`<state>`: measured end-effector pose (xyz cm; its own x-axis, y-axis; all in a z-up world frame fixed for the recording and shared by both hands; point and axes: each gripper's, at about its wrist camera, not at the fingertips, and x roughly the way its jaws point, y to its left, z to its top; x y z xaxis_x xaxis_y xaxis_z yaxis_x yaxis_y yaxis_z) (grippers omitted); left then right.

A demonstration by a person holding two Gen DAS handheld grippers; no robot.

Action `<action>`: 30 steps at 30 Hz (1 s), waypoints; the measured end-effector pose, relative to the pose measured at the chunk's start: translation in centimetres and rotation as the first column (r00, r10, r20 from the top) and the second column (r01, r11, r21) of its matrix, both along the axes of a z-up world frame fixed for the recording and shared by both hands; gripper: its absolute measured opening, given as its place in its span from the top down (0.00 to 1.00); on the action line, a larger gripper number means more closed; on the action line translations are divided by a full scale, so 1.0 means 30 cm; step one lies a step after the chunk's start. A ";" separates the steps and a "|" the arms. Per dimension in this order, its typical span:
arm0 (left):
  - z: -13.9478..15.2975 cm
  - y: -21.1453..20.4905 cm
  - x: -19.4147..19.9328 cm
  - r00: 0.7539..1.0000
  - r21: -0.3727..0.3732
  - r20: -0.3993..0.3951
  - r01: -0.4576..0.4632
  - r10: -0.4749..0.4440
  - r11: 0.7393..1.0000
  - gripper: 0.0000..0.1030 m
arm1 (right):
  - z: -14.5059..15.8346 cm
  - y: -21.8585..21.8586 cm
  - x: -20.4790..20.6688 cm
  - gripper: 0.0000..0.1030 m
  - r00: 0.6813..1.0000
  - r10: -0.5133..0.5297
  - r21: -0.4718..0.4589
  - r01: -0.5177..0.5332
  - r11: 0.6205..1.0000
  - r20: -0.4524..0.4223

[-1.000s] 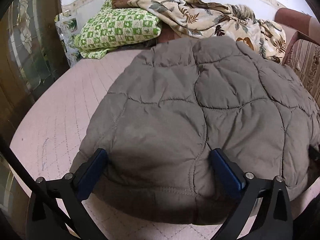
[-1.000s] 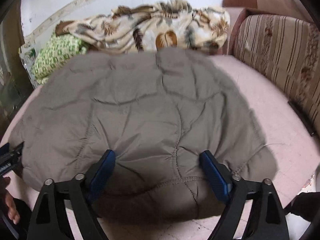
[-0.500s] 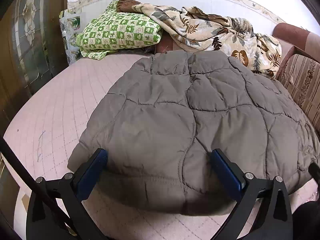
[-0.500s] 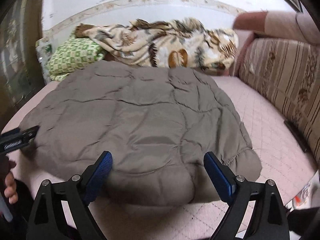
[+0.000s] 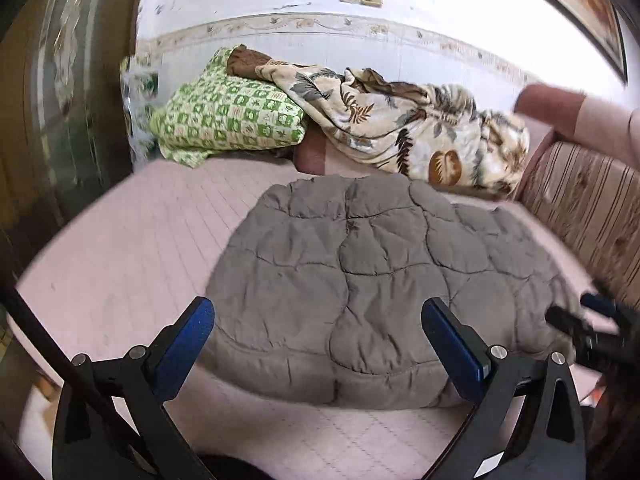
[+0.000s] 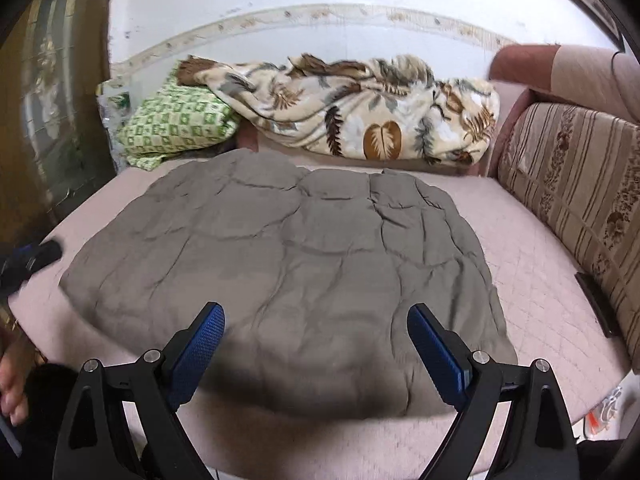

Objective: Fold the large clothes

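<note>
A grey-brown quilted jacket [image 5: 372, 280] [image 6: 288, 264] lies folded flat on the pink mattress [image 5: 132, 248] [image 6: 532, 280]. My left gripper [image 5: 318, 314] hangs open above and short of the jacket's near edge, nothing between its blue pads. In the right wrist view my right gripper [image 6: 316, 322] is open too, raised over the jacket's near hem and holding nothing. The right gripper's tip shows at the right edge of the left wrist view, and the left gripper's tip at the left edge of the right wrist view.
A green checked pillow [image 5: 228, 120] [image 6: 176, 128] and a leaf-print blanket [image 5: 400, 120] [image 6: 352, 108] lie along the back wall. A striped sofa back [image 5: 580, 208] [image 6: 580, 188] borders the right side. A dark glass door [image 5: 60, 100] stands at the left. A hand [image 6: 12, 384] shows at lower left.
Both grippers have pulled back and up from the jacket's near hem, which sat between their open fingers a second ago. The jacket now lies flat and farther away.
</note>
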<state>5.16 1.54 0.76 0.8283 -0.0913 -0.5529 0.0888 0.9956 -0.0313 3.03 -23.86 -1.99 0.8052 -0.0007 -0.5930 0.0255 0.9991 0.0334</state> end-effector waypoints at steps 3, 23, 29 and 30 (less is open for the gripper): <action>0.036 -0.037 -0.022 1.000 0.064 0.001 -0.011 0.011 0.998 0.00 | 0.024 -0.013 0.039 0.08 0.999 -0.030 0.025 0.030 0.999 -0.033; 0.088 -0.121 -0.116 0.999 0.138 0.006 0.034 -0.035 0.990 0.00 | 0.103 0.099 -0.250 0.08 0.986 0.048 -0.021 -0.045 0.999 0.160; 0.084 -0.108 -0.100 1.000 0.174 -0.008 0.004 -0.003 0.985 0.00 | 0.095 0.108 -0.249 0.08 0.986 0.049 -0.019 -0.047 0.999 0.157; 0.082 -0.110 -0.102 1.000 0.191 0.001 -0.009 0.009 0.982 0.00 | 0.095 0.107 -0.247 0.08 0.987 0.051 -0.019 -0.048 0.999 0.155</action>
<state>2.11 -1.77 3.21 0.8285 0.0238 -0.5595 0.0794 0.9840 0.1594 -4.37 -20.66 0.87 0.8868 0.0336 -0.4610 -0.0283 0.9994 0.0184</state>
